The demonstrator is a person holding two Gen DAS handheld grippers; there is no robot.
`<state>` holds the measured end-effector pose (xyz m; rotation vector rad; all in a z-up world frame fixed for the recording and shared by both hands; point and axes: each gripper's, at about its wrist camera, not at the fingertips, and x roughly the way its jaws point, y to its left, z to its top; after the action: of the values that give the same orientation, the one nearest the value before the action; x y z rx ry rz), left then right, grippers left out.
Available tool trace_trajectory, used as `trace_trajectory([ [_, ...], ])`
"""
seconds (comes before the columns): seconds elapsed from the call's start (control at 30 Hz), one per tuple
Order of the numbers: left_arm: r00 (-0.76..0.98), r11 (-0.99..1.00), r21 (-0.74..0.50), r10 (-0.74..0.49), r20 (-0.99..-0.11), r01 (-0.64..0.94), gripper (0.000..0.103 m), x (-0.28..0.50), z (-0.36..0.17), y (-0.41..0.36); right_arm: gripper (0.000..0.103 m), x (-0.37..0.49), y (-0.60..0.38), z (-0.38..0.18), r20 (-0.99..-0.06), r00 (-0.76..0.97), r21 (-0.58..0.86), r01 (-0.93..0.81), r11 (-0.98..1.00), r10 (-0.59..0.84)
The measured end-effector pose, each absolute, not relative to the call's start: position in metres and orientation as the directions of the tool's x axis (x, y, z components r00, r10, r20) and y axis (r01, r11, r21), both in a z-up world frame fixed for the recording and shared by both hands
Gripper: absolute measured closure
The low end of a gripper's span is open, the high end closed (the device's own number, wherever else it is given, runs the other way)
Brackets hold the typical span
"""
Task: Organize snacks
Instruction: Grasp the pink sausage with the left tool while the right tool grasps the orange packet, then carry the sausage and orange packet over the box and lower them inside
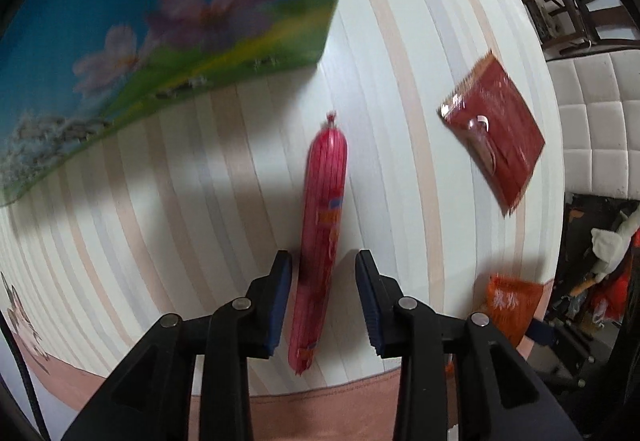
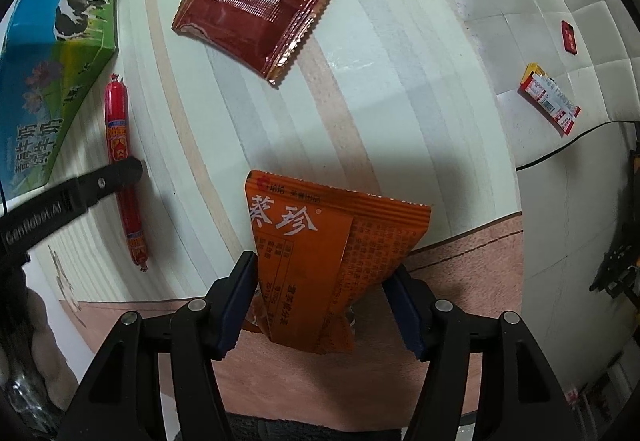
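Because the right gripper (image 2: 324, 281) is clamped on the orange snack packet (image 2: 320, 253) only across its lower half, with most of the pouch standing free above the pads, I judge the crinkly film could slip or twist out if it swings. Beside it, the left gripper (image 1: 324, 301) has its fingers apart, straddling the red sausage stick (image 1: 322, 233) on the striped tablecloth (image 1: 400, 201); closing off-centre could roll the round casing aside or squirt it from the pads. Farther off, the dark red sachet (image 2: 256, 9) lies flat and untouched, and the blue-green milk carton box (image 2: 52, 53) beyond the sausage could be bumped.
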<state>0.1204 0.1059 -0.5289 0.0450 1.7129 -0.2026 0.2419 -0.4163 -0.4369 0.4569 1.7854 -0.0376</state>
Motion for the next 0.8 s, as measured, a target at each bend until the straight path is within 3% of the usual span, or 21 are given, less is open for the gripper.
trace_trajectory([
  [0.07, -0.140, 0.984, -0.106, -0.085, -0.987, 0.147, 0.076, 0.118, -0.531, 0.100, 0.036, 0.242, -0.416, -0.437, -0.942, -0.189, 0.211, 0.314, 0.926, 0.279],
  [0.13, -0.131, 0.982, -0.105, -0.084, -0.988, 0.158, 0.087, 0.116, -0.528, 0.103, 0.037, 0.241, -0.415, -0.437, -0.945, -0.185, 0.205, 0.301, 0.931, 0.268],
  [0.2, -0.123, 0.980, -0.113, -0.093, -0.988, 0.167, 0.088, 0.108, -0.529, 0.102, 0.047, 0.240, -0.411, -0.433, -0.956, -0.169, 0.186, 0.275, 0.943, 0.238],
  [0.33, -0.107, 0.978, -0.119, -0.101, -0.989, 0.173, 0.088, 0.090, -0.527, 0.100, 0.055, 0.235, -0.411, -0.430, -0.957, -0.135, 0.212, 0.267, 0.940, 0.255],
  [0.8, -0.044, 0.970, -0.197, -0.192, -0.980, 0.143, 0.088, 0.056, -0.464, 0.146, 0.059, 0.217, -0.396, -0.404, -0.953, -0.069, 0.273, 0.234, 0.933, 0.296],
])
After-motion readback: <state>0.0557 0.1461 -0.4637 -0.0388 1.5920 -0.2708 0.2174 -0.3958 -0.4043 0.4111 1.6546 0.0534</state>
